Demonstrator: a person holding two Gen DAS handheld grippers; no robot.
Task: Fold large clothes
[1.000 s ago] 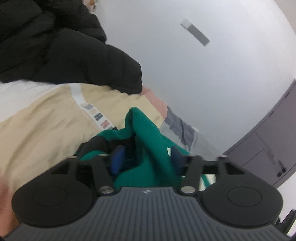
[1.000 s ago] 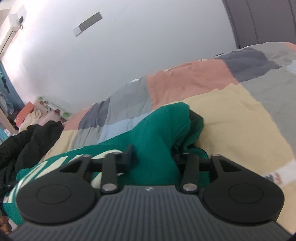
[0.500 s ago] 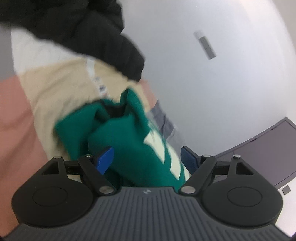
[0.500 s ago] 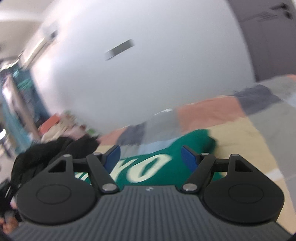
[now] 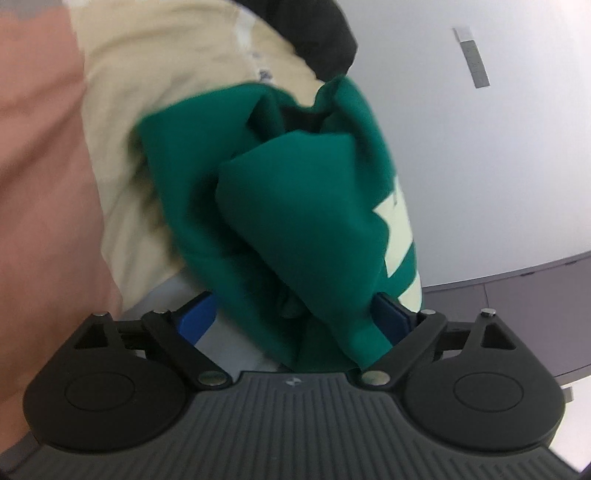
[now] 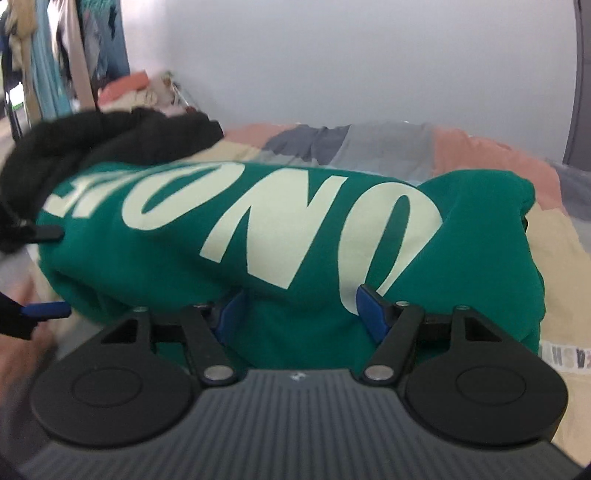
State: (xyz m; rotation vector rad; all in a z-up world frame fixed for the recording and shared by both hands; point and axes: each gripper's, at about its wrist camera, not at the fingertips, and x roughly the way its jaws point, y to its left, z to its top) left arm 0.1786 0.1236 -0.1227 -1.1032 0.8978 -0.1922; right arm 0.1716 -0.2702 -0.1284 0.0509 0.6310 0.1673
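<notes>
A green sweatshirt [image 6: 295,236] with large pale lettering lies bunched in a thick fold on the patchwork bedspread [image 6: 480,155]. In the left wrist view its end [image 5: 295,206] fills the middle. My left gripper [image 5: 295,314] is open, its blue pads wide apart with green cloth lying loosely between them. My right gripper [image 6: 299,314] is open too, its blue pads spread at the near edge of the sweatshirt. The left gripper's fingers [image 6: 48,310] show at the sweatshirt's left end in the right wrist view.
A black padded jacket [image 6: 110,140] lies on the bed behind the sweatshirt's left end, and also shows in the left wrist view [image 5: 317,33]. Clothes hang on a rack [image 6: 55,55] at far left. A grey wardrobe [image 5: 517,295] stands by the white wall.
Both grippers were shut on green cloth a second ago; both have opened and let it go. The sweatshirt now lies in a folded bundle and both cameras have swung round.
</notes>
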